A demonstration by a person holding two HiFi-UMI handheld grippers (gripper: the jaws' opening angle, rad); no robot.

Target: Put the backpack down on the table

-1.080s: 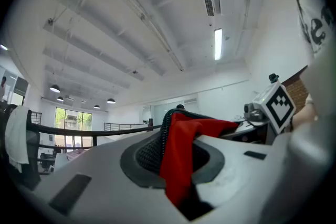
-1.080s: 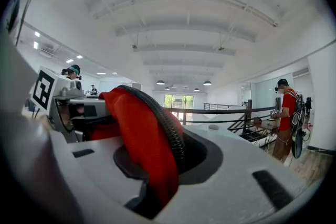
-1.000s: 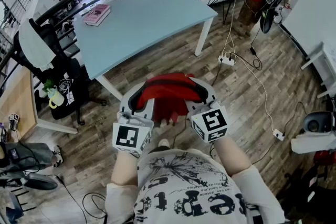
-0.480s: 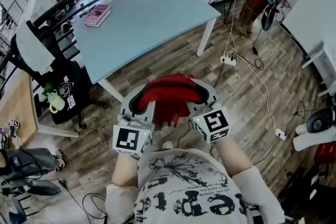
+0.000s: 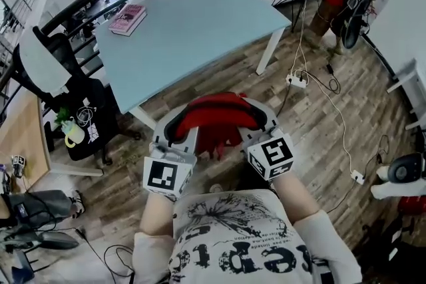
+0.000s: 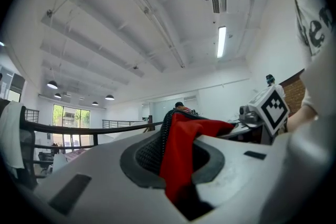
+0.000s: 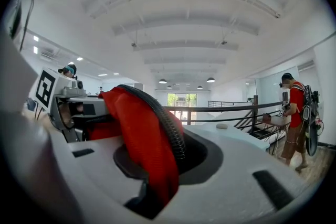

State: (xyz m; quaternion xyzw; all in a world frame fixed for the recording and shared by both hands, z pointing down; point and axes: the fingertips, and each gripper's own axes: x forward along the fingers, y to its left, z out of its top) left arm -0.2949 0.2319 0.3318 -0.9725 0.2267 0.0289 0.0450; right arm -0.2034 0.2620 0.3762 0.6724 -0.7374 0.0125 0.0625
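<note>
We judge this the carrying step: short of the tabletop's (image 5: 193, 30) near edge, the red backpack (image 5: 216, 118) hangs over the floor, its fabric pinched in the nearly closed jaws of the left gripper (image 5: 176, 136) and right gripper (image 5: 256, 133), so next it needs bringing over that edge and lowering.

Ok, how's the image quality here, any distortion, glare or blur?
Head view: sharp, evenly lit, fisheye bending the edges of the table. Left gripper view: black circular vignette, ceiling light strip blown out. Right gripper view: same vignette, far windows mildly glaring.
</note>
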